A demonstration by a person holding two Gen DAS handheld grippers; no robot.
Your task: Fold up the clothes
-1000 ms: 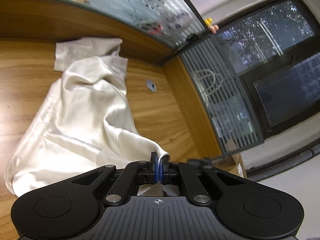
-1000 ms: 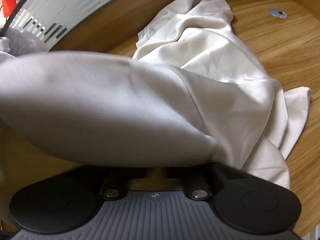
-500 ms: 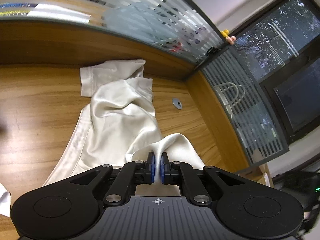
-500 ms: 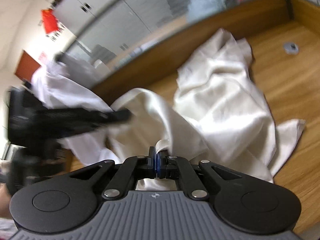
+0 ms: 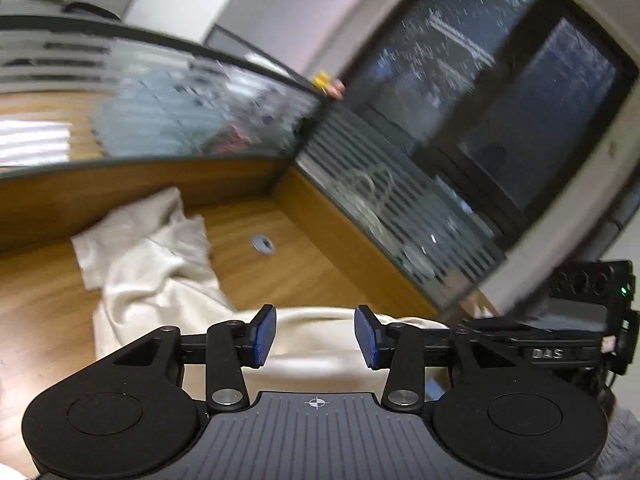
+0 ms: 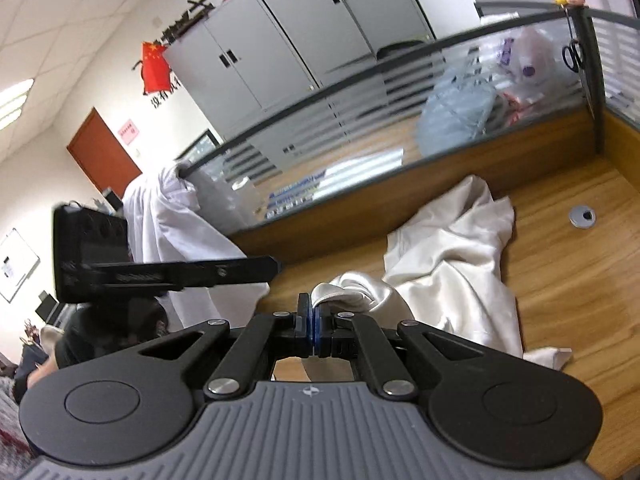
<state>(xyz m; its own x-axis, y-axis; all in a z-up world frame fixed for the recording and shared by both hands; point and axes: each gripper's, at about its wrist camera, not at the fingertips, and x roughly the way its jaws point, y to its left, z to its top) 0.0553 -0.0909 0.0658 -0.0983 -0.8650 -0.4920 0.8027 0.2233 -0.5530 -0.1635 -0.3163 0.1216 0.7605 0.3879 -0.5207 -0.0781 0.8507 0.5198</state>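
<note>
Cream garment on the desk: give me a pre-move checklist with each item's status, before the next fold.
1. Right gripper shut on the cream garment: ok, a fold of cloth is pinched between its pads.
2. Left gripper free of cloth: ok, its jaws have just been opening and stand apart; the fabric lies beyond them, not pressed.
3. Garment flat: not ok, it lies bunched and creased on the wooden desk.
4. Grommet clear of the cloth: ok, apart from it.
5. Second white cloth over the partition out of the way: cannot tell.
</note>
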